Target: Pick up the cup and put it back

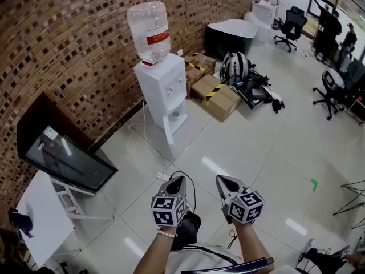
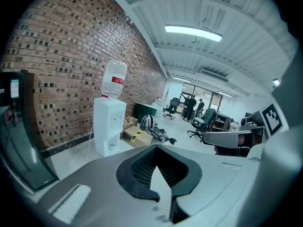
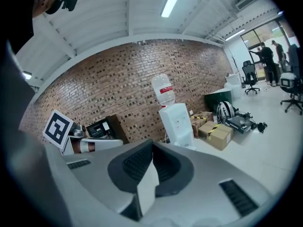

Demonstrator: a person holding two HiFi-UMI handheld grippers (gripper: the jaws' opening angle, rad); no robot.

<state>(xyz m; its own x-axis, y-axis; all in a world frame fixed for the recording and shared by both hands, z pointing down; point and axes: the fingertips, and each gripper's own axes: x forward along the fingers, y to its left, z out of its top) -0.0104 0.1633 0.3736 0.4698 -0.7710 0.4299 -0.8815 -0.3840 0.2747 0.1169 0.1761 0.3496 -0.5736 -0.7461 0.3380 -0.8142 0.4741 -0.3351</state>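
The left gripper [image 1: 177,180] and the right gripper [image 1: 223,180] are held side by side above the floor [image 1: 256,153]. Both point toward the water dispenser [image 1: 162,90], which stands far off against the brick wall. The jaws of each are closed together, with nothing between them.

No cup can be made out with certainty. A pale shape sits in the niche [image 1: 175,116] of the dispenser, and it may be the cup, but it is too small to tell.

The step in hand seems to be the approach. To do it well, the person should come close, open one pair of jaws wide before reaching, take the cup around its wall, and keep it upright.

The bottle [image 1: 149,30] on top of the dispenser looks almost empty. The cardboard boxes [image 1: 219,96] to the right of the dispenser are taped shut, so their contents are hidden.
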